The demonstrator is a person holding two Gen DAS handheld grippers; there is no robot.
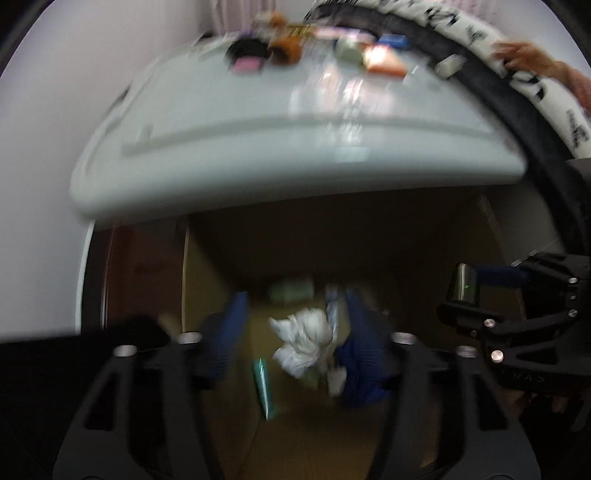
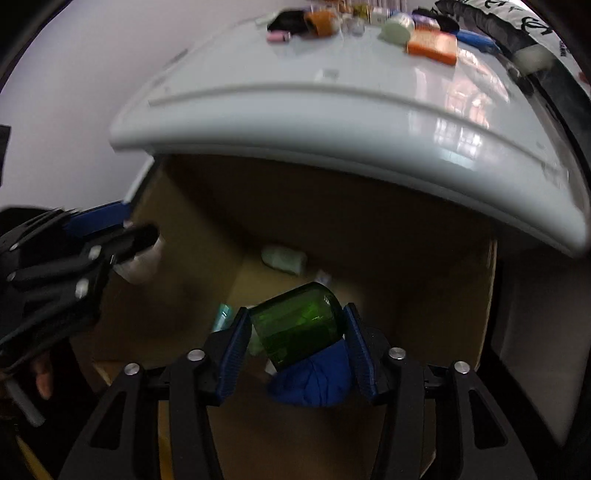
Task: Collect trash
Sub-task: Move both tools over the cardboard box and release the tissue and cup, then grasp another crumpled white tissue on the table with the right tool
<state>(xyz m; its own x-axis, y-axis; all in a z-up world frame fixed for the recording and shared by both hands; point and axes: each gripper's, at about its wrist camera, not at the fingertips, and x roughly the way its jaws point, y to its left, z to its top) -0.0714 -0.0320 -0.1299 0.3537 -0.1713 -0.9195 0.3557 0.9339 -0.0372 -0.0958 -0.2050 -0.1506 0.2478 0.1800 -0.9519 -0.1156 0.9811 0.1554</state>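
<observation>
I have both grippers pointed down into the cardboard box (image 2: pixel 424 295) that sits on the floor under the edge of the white surface (image 2: pixel 332 122), so this is the drop-off step of collecting the trash.

My left gripper (image 1: pixel 295 332) has its fingers (image 1: pixel 229 332) spread apart, and the crumpled white paper (image 1: pixel 303 343) shows in the gap at the lower centre of that frame. The view is badly blurred, but the paper seems to be clear of both pads and already falling or lying in the box, so I read that one as released.

My right gripper (image 2: pixel 295 343) has its fingers (image 2: pixel 236 347) set wide around the green glass bottle (image 2: pixel 299 325), low in the centre of its frame. There is a sliver of space at the left pad, and I judge the bottle to be loose between them, not clamped, on its way down onto the other rubbish, a pale green roll (image 2: pixel 284 258) among it.

More items remain along the top of both frames, at the far side of the surface: an orange packet (image 2: pixel 432 46), a pink piece (image 2: pixel 279 36), a pale round thing (image 2: pixel 397 27).

Next I need to lift both grippers clear of the box rim without catching the surface's overhanging edge, then reach up for that far clutter.
</observation>
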